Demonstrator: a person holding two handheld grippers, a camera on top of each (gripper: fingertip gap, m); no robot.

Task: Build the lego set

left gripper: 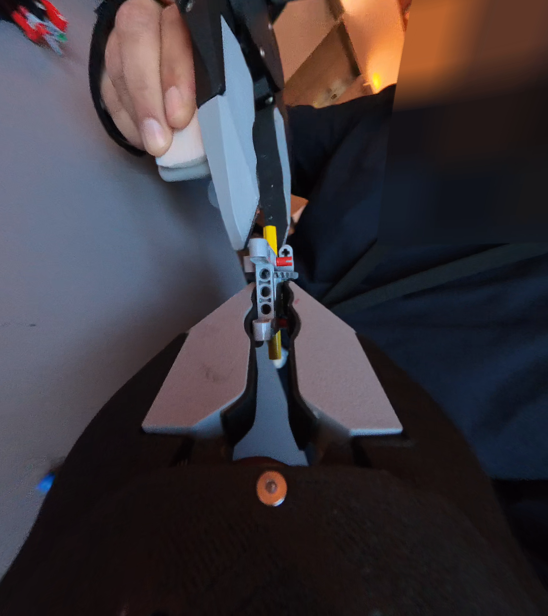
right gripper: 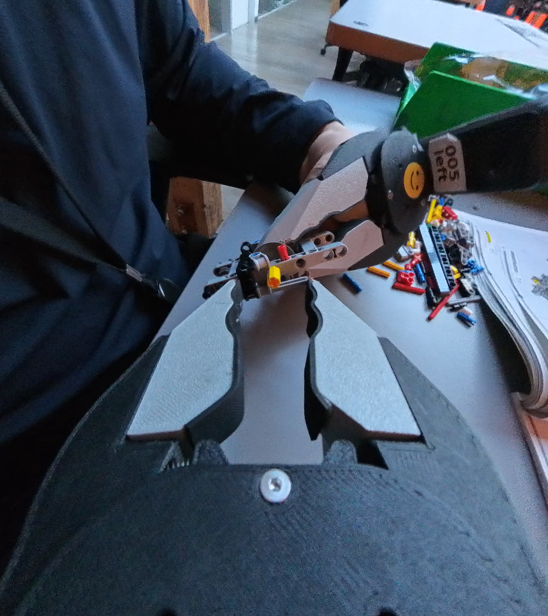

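Note:
A small grey building-brick assembly (left gripper: 265, 293) with holed beams, a yellow axle and red pins is held in the air between both grippers. My left gripper (left gripper: 271, 290) is shut on its near end, with the pads pressed on the holed beam. In the right wrist view the left gripper (right gripper: 285, 256) comes in from the right, clamped on the same assembly (right gripper: 299, 260). My right gripper (right gripper: 272, 288) has its fingertips closed on the assembly's black and grey end. In the left wrist view the right gripper (left gripper: 266, 240) comes down from above, with a hand on its handle.
A grey table (right gripper: 399, 350) carries a pile of loose coloured pieces (right gripper: 439, 253), an open instruction booklet (right gripper: 532, 300) and a green box (right gripper: 459, 100). A person in dark clothing (right gripper: 66, 200) is close on the left. More loose pieces (left gripper: 39, 23) lie far off. Left and right tips are no more than a few centimetres apart.

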